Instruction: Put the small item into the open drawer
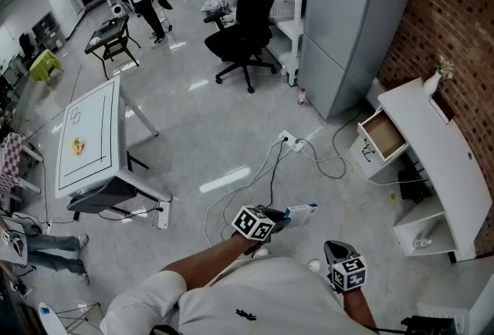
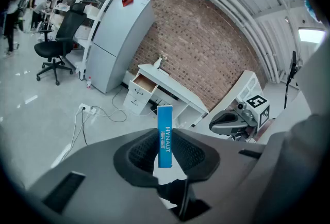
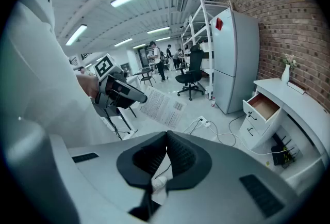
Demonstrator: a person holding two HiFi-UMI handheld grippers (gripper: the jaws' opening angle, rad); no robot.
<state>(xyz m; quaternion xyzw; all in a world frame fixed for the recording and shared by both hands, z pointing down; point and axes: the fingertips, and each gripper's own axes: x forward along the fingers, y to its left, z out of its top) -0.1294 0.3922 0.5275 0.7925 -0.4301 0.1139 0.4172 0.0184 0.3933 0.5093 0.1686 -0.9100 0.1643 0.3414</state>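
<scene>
— Left gripper (image 2: 165, 149): clamped on what?
— On one small blue-and-white box (image 2: 165, 132), pinched at its lower end and left poking out past the tips.
— Right gripper (image 3: 166, 152)?
— Pressed together, with nothing between.
— Handling?
— Judged light, stiff card, crushable under a hard squeeze; best gripped across the flat faces near one end.
— And beyond?
— Counted one open drawer (image 2: 143, 83), in the white cabinet (image 2: 172, 89) by the brick wall (image 2: 206, 42), well apart from the box. Counted two grippers, too.
</scene>
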